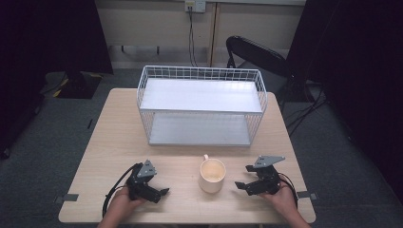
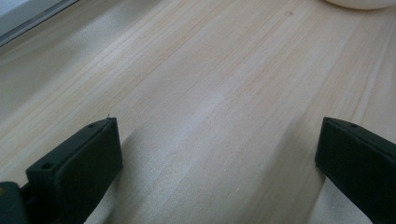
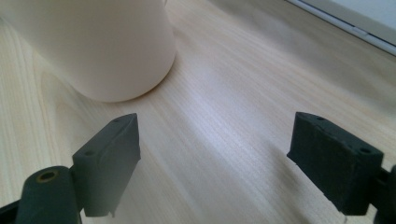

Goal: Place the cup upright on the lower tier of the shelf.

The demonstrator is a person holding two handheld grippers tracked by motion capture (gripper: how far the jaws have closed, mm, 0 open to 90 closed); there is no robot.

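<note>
A cream mug (image 1: 212,175) stands upright near the table's front edge, its handle turned toward the far side. To its left my left gripper (image 1: 158,184) rests low over the wood, open and holding nothing. In the left gripper view the left gripper (image 2: 217,154) has bare wood between its jaws, and the mug's base (image 2: 359,3) shows at the top right. My right gripper (image 1: 243,176) sits just right of the mug, also open. Seen along its own jaws, the right gripper (image 3: 215,149) has the mug (image 3: 93,42) ahead and to the left, outside the jaws.
A white wire two-level shelf (image 1: 202,102) stands at the back middle of the wooden table (image 1: 109,137). Its base edge (image 3: 355,18) shows in the right gripper view. A black chair (image 1: 256,52) stands behind the table at the right.
</note>
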